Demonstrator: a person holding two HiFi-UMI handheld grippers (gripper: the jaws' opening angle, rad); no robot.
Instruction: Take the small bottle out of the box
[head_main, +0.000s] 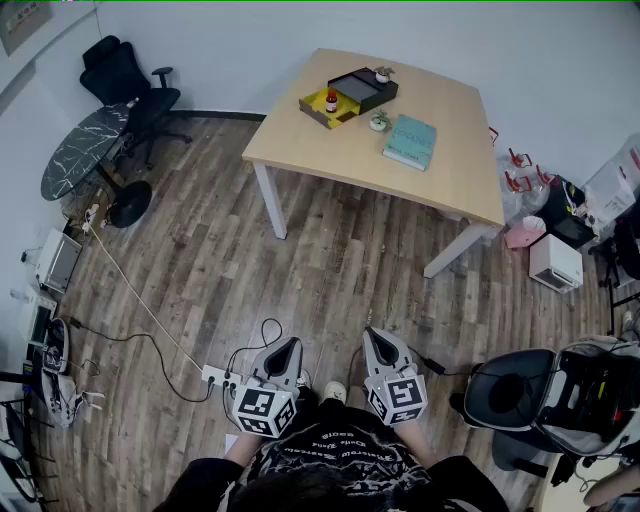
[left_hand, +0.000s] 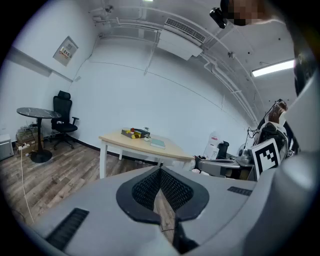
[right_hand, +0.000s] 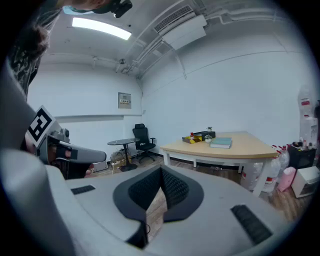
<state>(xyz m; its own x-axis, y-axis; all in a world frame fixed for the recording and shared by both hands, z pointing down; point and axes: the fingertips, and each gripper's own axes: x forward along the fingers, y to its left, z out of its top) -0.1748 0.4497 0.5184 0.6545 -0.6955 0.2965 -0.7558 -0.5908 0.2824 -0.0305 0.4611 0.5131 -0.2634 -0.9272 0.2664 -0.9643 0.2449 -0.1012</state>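
Note:
The small bottle (head_main: 331, 100) has a red cap and stands in the yellow part of an open yellow-and-black box (head_main: 349, 96) on the light wooden table (head_main: 450, 180) far across the room. Both grippers are held low, close to the person's body, well short of the table. My left gripper (head_main: 289, 347) and right gripper (head_main: 372, 337) are shut with nothing between the jaws. The left gripper view shows the shut jaws' tip (left_hand: 160, 171) with the box (left_hand: 134, 133) far beyond. In the right gripper view, past the gripper (right_hand: 161, 172), the bottle (right_hand: 191, 136) is a tiny red dot.
A teal book (head_main: 410, 141) and two small plant pots (head_main: 378, 121) share the table. A black office chair (head_main: 128, 82) and a round dark table (head_main: 85, 150) stand left. A power strip (head_main: 220, 377) with a cable lies on the wooden floor. Another chair (head_main: 515, 395) and bags stand right.

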